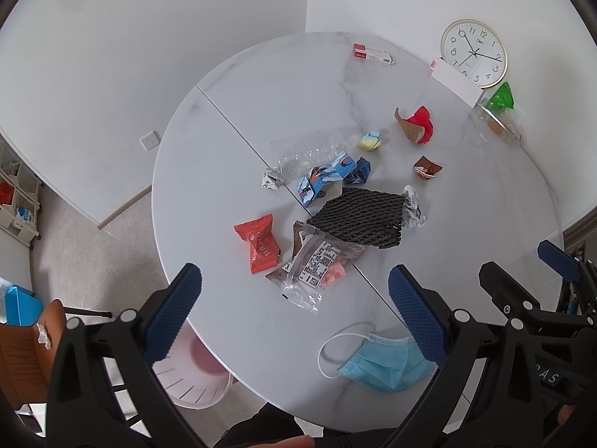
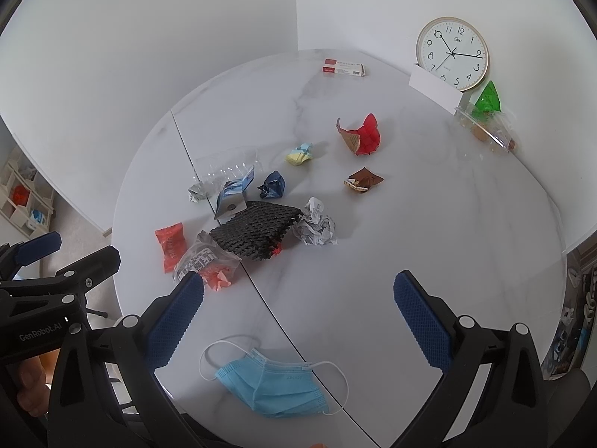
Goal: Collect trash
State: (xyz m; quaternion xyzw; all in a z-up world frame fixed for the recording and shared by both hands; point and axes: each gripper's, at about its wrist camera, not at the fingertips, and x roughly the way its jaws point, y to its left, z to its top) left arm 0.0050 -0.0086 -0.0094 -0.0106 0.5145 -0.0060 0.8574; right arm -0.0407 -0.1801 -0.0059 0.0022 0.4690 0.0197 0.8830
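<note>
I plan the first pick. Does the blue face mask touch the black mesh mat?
Apart. The right wrist view shows bare table between the blue face mask and the black mesh mat; the left wrist view shows that gap too.

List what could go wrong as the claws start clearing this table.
1. The mask lies flat near the table edge; an open claw may slide it off rather than pinch it.
2. The clear bottle could roll if nudged.
3. The clock and boxes behind it might be grabbed as trash.
</note>
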